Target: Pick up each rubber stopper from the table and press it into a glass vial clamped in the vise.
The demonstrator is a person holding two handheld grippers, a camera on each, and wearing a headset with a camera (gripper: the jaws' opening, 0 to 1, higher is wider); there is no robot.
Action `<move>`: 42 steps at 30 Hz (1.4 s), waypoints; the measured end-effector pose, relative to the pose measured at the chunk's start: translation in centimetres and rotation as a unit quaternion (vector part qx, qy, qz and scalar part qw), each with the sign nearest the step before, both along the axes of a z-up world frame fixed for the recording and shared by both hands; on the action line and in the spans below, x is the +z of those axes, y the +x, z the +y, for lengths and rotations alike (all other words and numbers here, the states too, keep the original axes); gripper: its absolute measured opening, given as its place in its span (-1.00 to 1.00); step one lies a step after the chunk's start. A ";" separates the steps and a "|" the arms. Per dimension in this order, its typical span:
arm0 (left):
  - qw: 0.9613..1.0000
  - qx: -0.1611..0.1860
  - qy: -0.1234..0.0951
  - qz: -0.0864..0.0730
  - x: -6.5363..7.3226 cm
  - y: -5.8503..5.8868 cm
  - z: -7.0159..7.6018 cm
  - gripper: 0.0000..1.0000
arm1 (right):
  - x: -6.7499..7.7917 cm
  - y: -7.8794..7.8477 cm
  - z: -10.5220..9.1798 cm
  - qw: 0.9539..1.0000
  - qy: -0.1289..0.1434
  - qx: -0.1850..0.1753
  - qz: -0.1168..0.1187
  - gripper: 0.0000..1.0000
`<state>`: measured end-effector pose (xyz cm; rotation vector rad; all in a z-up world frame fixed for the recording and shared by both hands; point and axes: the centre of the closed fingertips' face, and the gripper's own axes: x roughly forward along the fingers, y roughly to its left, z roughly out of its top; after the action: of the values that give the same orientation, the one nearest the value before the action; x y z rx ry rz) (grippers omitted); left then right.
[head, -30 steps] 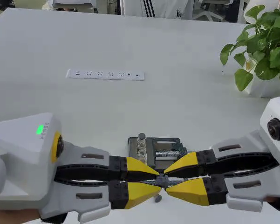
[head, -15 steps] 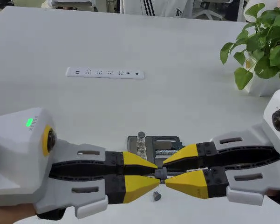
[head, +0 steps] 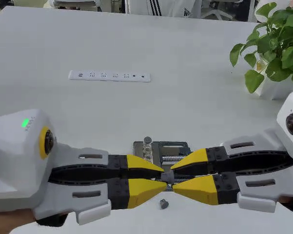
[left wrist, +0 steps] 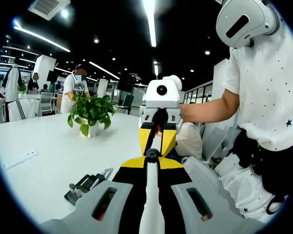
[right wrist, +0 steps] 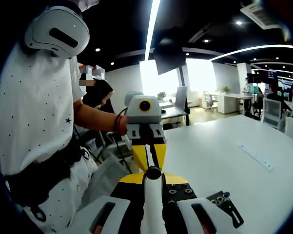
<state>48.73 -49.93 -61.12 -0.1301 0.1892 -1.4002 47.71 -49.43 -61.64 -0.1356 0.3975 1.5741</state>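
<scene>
While hanging clear of the desk (head: 185,97), pinched from both sides: small dark grey rubber stopper (head: 168,178).
Caught between left gripper (head: 163,178) and right gripper (head: 173,178), both pairs of jaws clenched on it, yellow tips nearly touching. Short, round, plug-shaped. Just beyond, vise (head: 173,148) with a row of glass vials (head: 148,155), one capped in grey. Below on the desk, second stopper (head: 163,204) lying loose. Farther off, power strip (head: 109,76) and potted plant (head: 275,44).

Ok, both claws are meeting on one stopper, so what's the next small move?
Probably open the left claw and let the right claw alone hold the stopper. Both seem pinched on it tip to tip, just in front of the vise, where unstoppered vials wait.
</scene>
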 end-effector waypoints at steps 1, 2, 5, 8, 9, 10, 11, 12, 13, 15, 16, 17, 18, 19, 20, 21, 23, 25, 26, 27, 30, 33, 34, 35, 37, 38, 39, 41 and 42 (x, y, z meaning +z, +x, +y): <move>1.000 0.000 -0.001 0.000 0.0 0.0 0.0 -0.93 | 0.0 0.0 0.0 1.000 0.001 0.000 0.001 -0.84; 1.000 0.000 -0.002 0.002 0.0 0.0 0.0 -0.93 | 0.1 0.0 0.1 1.000 0.003 -0.001 0.002 -0.84; 1.000 0.002 -0.006 0.005 0.1 0.0 0.0 -0.93 | 0.3 0.0 0.1 1.000 0.006 -0.002 0.000 -0.85; 1.000 0.004 -0.012 0.008 0.3 0.0 0.0 -0.93 | 0.4 0.1 0.2 1.000 0.010 -0.003 0.000 -0.85; 1.000 0.004 -0.014 0.010 0.4 0.0 0.0 -0.93 | 0.5 0.1 0.2 1.000 0.012 -0.004 0.001 -0.85; 1.000 0.003 -0.018 0.012 0.5 0.0 0.0 -0.93 | 0.6 0.1 0.2 1.000 0.014 -0.004 0.002 -0.85; 1.000 0.003 -0.020 0.014 0.5 0.0 0.0 -0.93 | 0.7 0.1 0.2 1.000 0.015 -0.003 0.002 -0.85; 1.000 0.003 -0.022 0.014 0.6 0.0 0.1 -0.94 | 0.7 0.2 0.2 1.000 0.017 -0.003 0.000 -0.86; 1.000 0.003 -0.024 0.015 0.7 0.0 0.1 -0.94 | 0.8 0.2 0.2 1.000 0.018 -0.003 0.002 -0.86; 0.999 0.004 -0.028 0.017 0.8 0.1 0.1 -0.94 | 1.0 0.2 0.2 1.000 0.022 -0.003 0.003 -0.86; 0.999 0.004 -0.029 0.017 0.9 0.1 0.2 -0.94 | 1.0 0.2 0.2 1.000 0.023 -0.003 0.003 -0.86; 0.999 0.004 -0.029 0.017 0.9 0.1 0.2 -0.94 | 1.0 0.2 0.2 1.000 0.023 -0.004 0.005 -0.86; 0.999 0.004 -0.028 0.017 0.9 0.1 0.2 -0.94 | 1.0 0.3 0.2 1.000 0.023 -0.003 0.004 -0.86; 0.999 0.004 -0.029 0.018 0.9 0.1 0.2 -0.94 | 1.0 0.3 0.2 1.000 0.024 -0.004 0.004 -0.86; 0.999 0.004 -0.030 0.018 0.9 0.1 0.2 -0.94 | 1.0 0.3 0.2 1.000 0.024 -0.004 0.004 -0.86; 0.999 0.004 -0.031 0.019 0.9 0.1 0.2 -0.94 | 1.0 0.4 0.2 1.000 0.024 -0.005 0.005 -0.86; 0.999 0.005 -0.032 0.021 0.9 0.2 0.2 -0.94 | 1.0 0.4 0.1 1.000 0.024 -0.006 0.006 -0.86; 0.999 0.007 -0.035 0.025 0.9 0.2 0.2 -0.94 | 1.0 0.5 0.1 1.000 0.025 -0.007 0.004 -0.87; 0.999 0.007 -0.037 0.026 0.9 0.2 0.2 -0.94 | 1.0 0.5 0.1 1.000 0.025 -0.007 0.004 -0.88; 0.999 0.008 -0.041 0.030 1.0 0.2 0.2 -0.94 | 1.0 0.5 0.1 1.000 0.027 -0.007 0.004 -0.88; 0.998 0.003 -0.045 0.034 1.1 0.1 0.3 -0.94 | 1.2 0.3 0.2 1.000 0.027 -0.003 0.005 -0.88; 0.998 -0.003 -0.048 0.038 1.2 0.1 0.4 -0.94 | 1.3 0.3 0.2 1.000 0.028 0.000 0.009 -0.88; 0.998 -0.004 -0.049 0.040 1.2 0.1 0.4 -0.94 | 1.3 0.3 0.3 1.000 0.028 0.000 0.008 -0.88; 0.998 -0.007 -0.049 0.039 1.2 0.0 0.4 -0.94 | 1.4 0.2 0.3 1.000 0.028 0.002 0.009 -0.88; 0.998 -0.011 -0.049 0.042 1.3 0.0 0.4 -0.94 | 1.4 0.2 0.3 1.000 0.029 0.004 0.008 -0.89; 0.998 -0.014 -0.049 0.043 1.3 -0.1 0.4 -0.94 | 1.4 0.2 0.3 1.000 0.029 0.005 0.009 -0.89; 0.998 -0.015 -0.049 0.043 1.3 -0.1 0.4 -0.94 | 1.4 0.2 0.3 1.000 0.028 0.006 0.008 -0.89; 0.998 -0.016 -0.046 0.042 1.2 -0.1 0.4 -0.94 | 1.4 0.2 0.4 1.000 0.026 0.005 0.005 -0.89; 0.998 -0.016 -0.044 0.039 1.2 -0.1 0.4 -0.94 | 1.3 0.2 0.4 1.000 0.025 0.005 0.005 -0.89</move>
<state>48.67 -49.52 -59.94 -0.2562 0.1938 -1.4371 47.87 -49.08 -60.32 -0.0910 0.3657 1.5931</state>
